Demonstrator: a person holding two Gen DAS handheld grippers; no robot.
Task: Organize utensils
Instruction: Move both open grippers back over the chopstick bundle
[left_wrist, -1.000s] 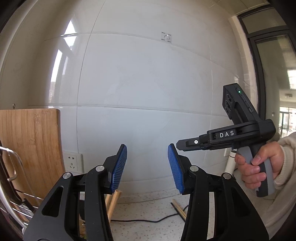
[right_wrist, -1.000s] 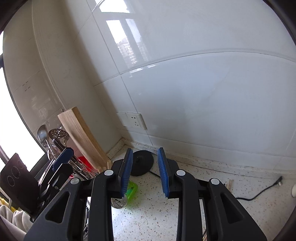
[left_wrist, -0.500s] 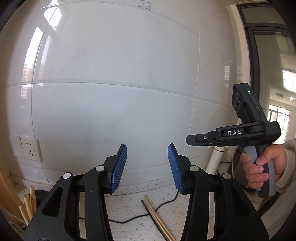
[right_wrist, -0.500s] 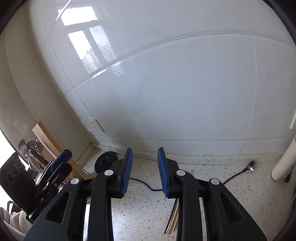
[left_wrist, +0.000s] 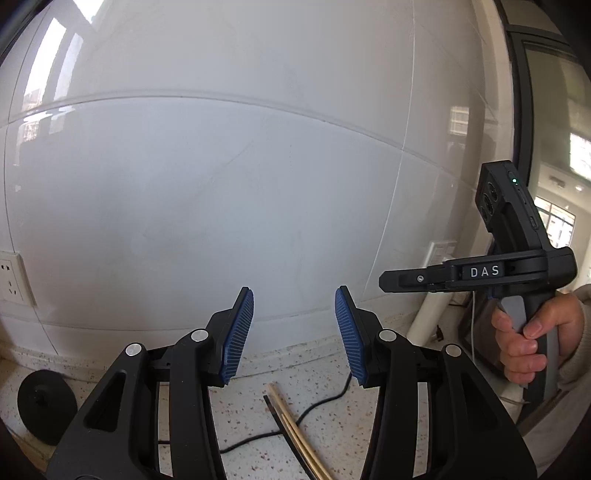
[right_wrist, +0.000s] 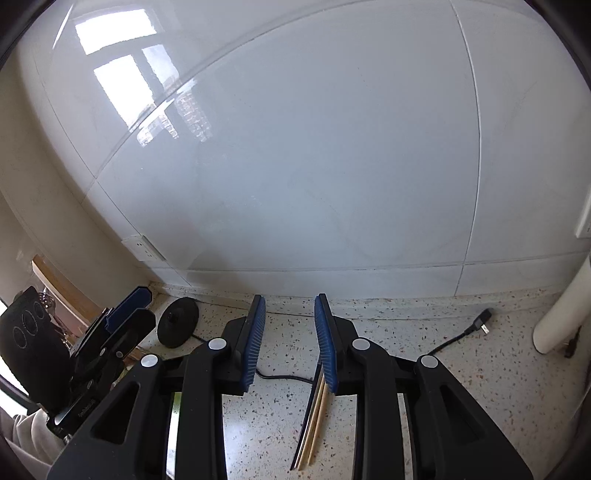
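The left gripper (left_wrist: 294, 334) stands wide and empty above the counter (right_wrist: 480, 369). The chopsticks (right_wrist: 314, 417) lie near the counter's back edge, bundled for one grasp. The right gripper (right_wrist: 289, 343) is narrow and empty, aligned over them.

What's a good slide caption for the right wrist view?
Open right claw above chopsticks on speckled counter.

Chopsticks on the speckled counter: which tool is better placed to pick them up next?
Probably right. The right tool points down, the bundle of wooden and dark chopsticks just under its open pads. The left tool, also empty, faces the wall.
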